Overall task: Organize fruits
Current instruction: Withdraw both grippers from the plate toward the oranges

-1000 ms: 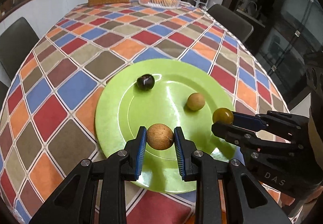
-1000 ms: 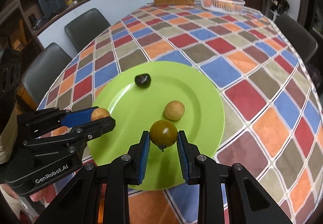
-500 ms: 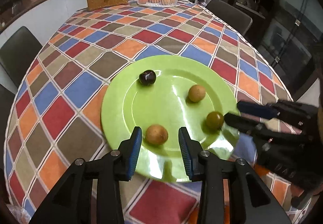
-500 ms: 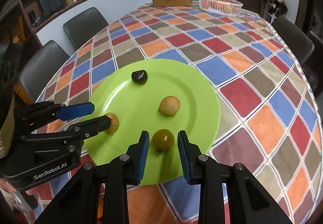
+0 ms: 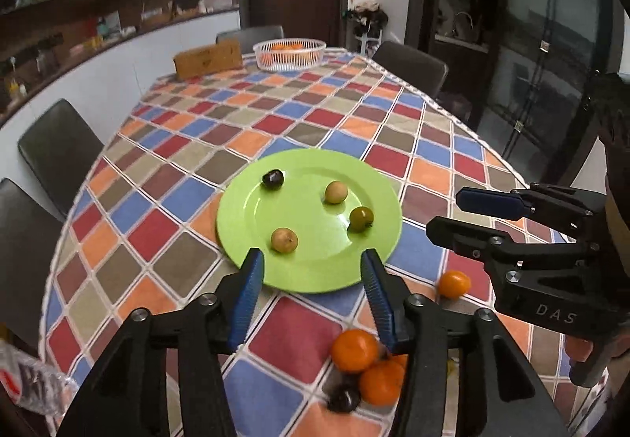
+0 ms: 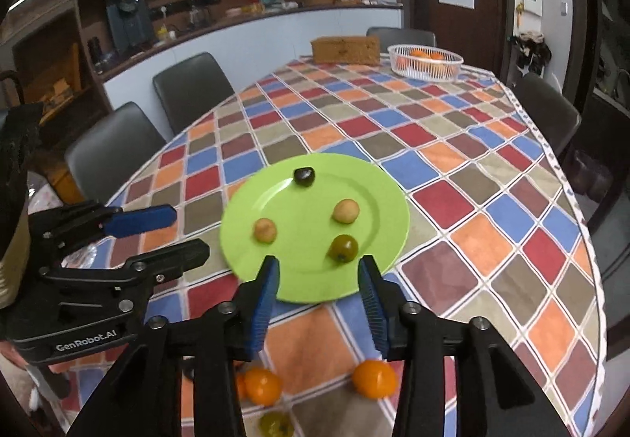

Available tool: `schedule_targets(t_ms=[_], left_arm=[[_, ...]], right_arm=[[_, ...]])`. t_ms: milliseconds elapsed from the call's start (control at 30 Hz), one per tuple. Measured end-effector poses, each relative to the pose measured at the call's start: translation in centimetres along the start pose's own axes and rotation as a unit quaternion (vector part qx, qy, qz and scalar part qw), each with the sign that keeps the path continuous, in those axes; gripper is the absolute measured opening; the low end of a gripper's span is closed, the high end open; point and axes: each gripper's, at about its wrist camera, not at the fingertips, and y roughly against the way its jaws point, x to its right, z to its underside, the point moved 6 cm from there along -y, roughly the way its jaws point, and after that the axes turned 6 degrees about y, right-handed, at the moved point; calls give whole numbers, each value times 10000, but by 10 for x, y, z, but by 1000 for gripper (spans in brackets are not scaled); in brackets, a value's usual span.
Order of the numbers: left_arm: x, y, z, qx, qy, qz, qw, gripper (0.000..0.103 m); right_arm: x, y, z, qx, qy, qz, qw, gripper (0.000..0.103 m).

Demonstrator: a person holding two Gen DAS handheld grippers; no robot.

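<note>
Left fingers [image 5: 311, 279]: ribbed blue pads, spread wide, holding nothing.
Right fingers [image 6: 317, 285]: likewise wide apart — empty.
Plate [image 5: 236, 216]: glossy green round; four small round fruits — dark plum [image 5: 273, 179] at 11 o'clock.
Surface [image 5: 299, 118]: checked cloth; oranges [image 5: 354, 350] near edge.

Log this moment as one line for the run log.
left tool: open, empty | right tool: open, empty | green plate: four fruits | tablecloth: oranges loose near edge
</note>
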Motion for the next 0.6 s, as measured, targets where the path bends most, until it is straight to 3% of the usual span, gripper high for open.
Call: schedule_targets(t_ms=[267, 600], left_arm=[[-2, 43, 22, 338, 54, -173, 9993, 66], [-1, 60, 65, 312, 116, -227, 9992, 68]], right_arm=[[-23, 36, 21, 166, 138, 167, 9996, 49], [-40, 51, 52, 112, -1, -1, 9999, 49]])
